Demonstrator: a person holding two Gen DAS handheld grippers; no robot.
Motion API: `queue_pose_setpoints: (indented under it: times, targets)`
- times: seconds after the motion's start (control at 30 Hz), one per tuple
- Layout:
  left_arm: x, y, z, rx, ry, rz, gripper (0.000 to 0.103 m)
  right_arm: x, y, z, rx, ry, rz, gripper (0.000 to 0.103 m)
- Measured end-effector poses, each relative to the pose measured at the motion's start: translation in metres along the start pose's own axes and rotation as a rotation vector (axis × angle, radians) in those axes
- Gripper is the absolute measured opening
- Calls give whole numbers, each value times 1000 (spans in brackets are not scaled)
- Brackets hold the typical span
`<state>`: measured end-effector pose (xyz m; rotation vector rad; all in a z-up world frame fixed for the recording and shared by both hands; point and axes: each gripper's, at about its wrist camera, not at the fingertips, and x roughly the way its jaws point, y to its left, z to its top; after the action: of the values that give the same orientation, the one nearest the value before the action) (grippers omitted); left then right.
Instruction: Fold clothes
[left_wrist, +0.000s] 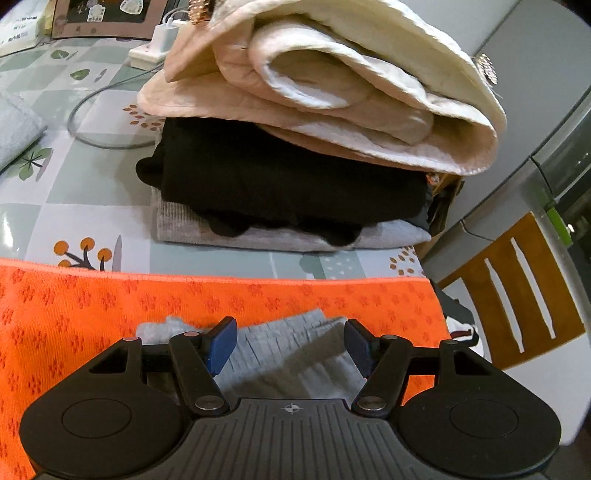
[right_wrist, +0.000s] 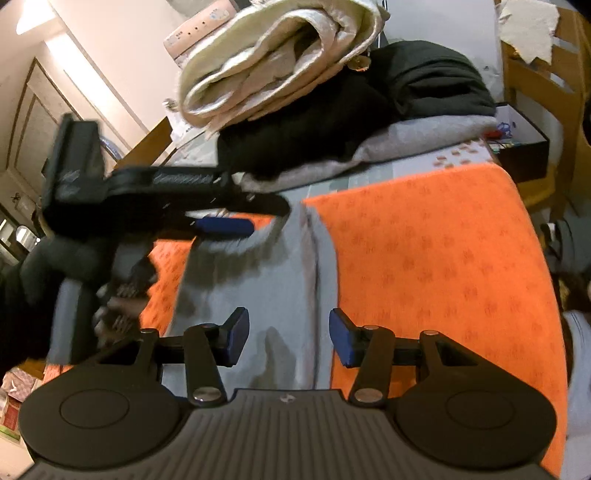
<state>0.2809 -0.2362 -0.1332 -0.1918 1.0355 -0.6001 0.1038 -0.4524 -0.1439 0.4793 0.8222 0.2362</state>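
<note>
1. Grey ribbed knit garment (right_wrist: 258, 295) lies long and flat on the orange patterned mat (right_wrist: 424, 266), spread out ready for folding.
2. Left gripper (left_wrist: 290, 343) and right gripper (right_wrist: 288, 332) hover over it, jaws apart, holding nothing.
3. Stack of 3 folded clothes (left_wrist: 295, 155) sits behind on the surface (left_wrist: 74, 206), likely finished.

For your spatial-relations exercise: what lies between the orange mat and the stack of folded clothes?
In the left wrist view, only a bare strip of patterned tablecloth separates the orange mat from the stack of folded clothes.
</note>
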Motion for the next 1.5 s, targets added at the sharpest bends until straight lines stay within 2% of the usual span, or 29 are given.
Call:
queue_pose_setpoints:
  times: [0.07,0.23,0.3,0.33,0.4,0.5,0.67,0.87,0.97,1.0,1.07,1.13,1.23,1.33,1.4,1.43,1.47,1.5]
  targets:
    - [3,4,2,-14,2,-1,67,14,-5,10,4,11,6,53]
    - [7,11,5,-37,-2,-22,67,34,-13,18,3,43,15,35]
    - [4,13,6,-48,-16,-47,67,35,-14,17,7,43,10,12]
    - [0,13,8,-59,-24,-67,67,35,-14,16,9,41,6,7]
    - [-10,10,11,-78,-30,-98,68,33,-10,15,5,33,3,6]
    - [-23,1,16,-101,16,-139,70,27,0,15,-16,14,-1,5]
    - [-18,-28,17,-57,148,-158,71,18,24,17,-72,-19,-12,5]
    - [11,-56,11,72,303,-45,71,13,50,18,-152,-38,-36,5]
    - [19,-58,5,125,345,12,69,10,59,17,-169,-47,-28,3]
    - [21,-57,3,137,355,27,58,9,62,17,-170,-48,-20,3]
    - [23,-52,-1,148,362,51,24,9,66,15,-172,-50,-11,3]
    - [22,-46,-3,133,358,54,7,7,67,10,-169,-43,-7,3]
    - [19,-41,-3,93,338,34,8,1,63,1,-149,-43,-12,7]
    - [14,-44,-1,93,303,24,12,-9,53,-8,-103,-46,-18,19]
    - [10,-46,3,82,265,7,28,-14,43,-11,-71,-54,-25,32]
    - [7,-47,6,74,247,-6,43,-14,39,-10,-58,-54,-27,34]
    - [4,-48,8,66,228,-18,50,-15,35,-9,-45,-58,-29,40]
    - [1,-49,10,60,210,-28,51,-13,30,-7,-29,-63,-21,49]
